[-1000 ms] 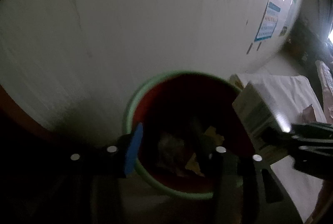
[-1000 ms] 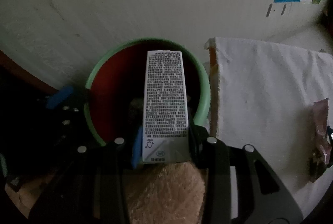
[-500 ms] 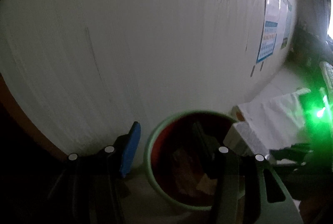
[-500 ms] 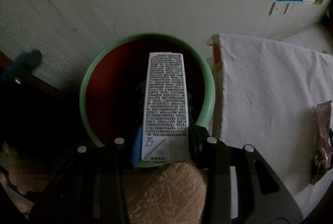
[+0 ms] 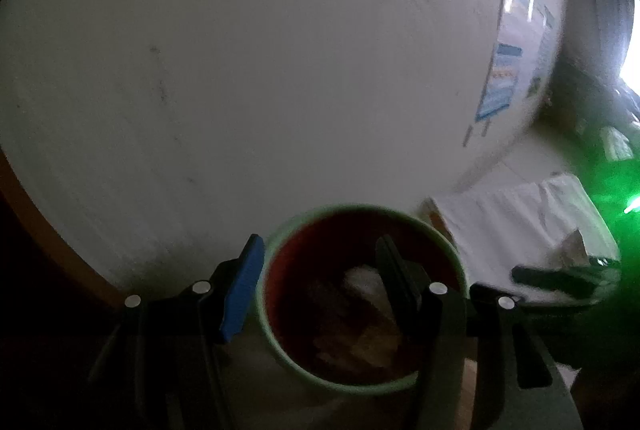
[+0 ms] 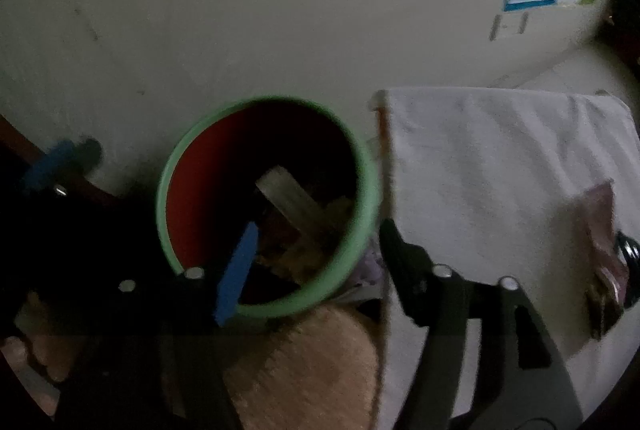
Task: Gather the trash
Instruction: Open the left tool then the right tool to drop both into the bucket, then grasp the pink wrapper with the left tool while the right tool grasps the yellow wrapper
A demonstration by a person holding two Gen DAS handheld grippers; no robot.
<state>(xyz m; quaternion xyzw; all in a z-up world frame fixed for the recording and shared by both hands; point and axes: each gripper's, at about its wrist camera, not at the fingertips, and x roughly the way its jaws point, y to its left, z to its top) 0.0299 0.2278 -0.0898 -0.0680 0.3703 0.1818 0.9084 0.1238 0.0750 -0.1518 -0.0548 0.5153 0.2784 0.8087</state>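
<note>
Looking down along the right gripper, we found its fingers parting and nothing between them; the carton lay loose inside the green-rimmed bin, among the other scraps. Its long axis ran from about ten o'clock to four o'clock, tilted against the bin's inner wall. The relation that mattered lay elsewhere: a crumpled wrapper rested on the white-covered desk, at roughly three o'clock from the right fingers and well apart from them, its long axis near upright in that view. We judged the right hand the nearer one for that piece.

The left gripper hung over the same bin, pitched downward, its fingers also spreading and empty. In its view the wrapper sat at three o'clock, beyond the right gripper's dark fingers. We could not tell whether further trash lay on the desk.
</note>
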